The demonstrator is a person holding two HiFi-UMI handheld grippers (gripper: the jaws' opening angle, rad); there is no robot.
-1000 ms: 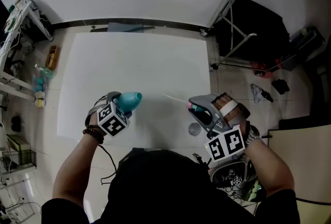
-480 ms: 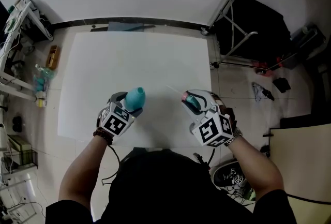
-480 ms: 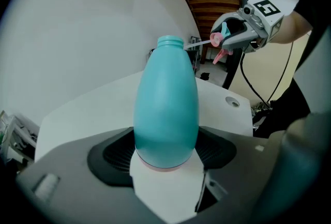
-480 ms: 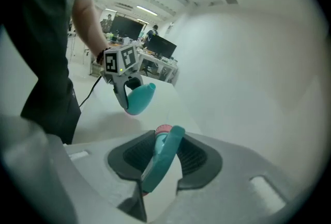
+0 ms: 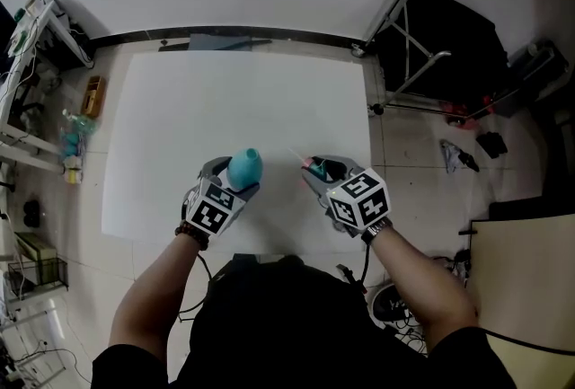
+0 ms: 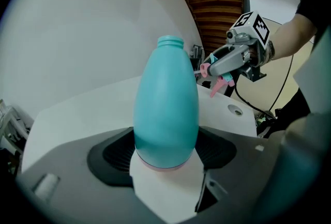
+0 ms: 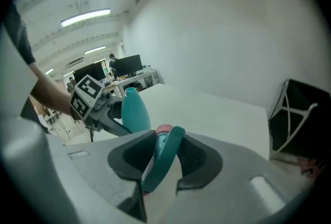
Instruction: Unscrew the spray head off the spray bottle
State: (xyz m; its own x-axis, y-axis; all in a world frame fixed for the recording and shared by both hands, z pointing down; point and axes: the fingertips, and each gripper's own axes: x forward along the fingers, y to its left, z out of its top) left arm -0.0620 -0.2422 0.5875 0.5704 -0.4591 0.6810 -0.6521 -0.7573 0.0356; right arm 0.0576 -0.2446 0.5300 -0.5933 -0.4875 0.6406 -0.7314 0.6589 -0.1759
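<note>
- Fingers (image 6: pixel 111 154) of the left gripper (image 5: pixel 235 179) stand wide, clamped on the base of the teal bottle (image 6: pixel 165 109), whose bare neck points away from the gripper.
- Right gripper (image 5: pixel 316 170) has its jaws part-closed on the spray head (image 7: pixel 164 153), teal trigger and pink collar between them.
- Head and bottle are apart, side by side above the white table (image 5: pixel 225 100), near its front edge.

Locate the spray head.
In the head view the spray head sits clamped in the right tool, right of centre, apart from the teal bottle held in the left tool beside it.
</note>
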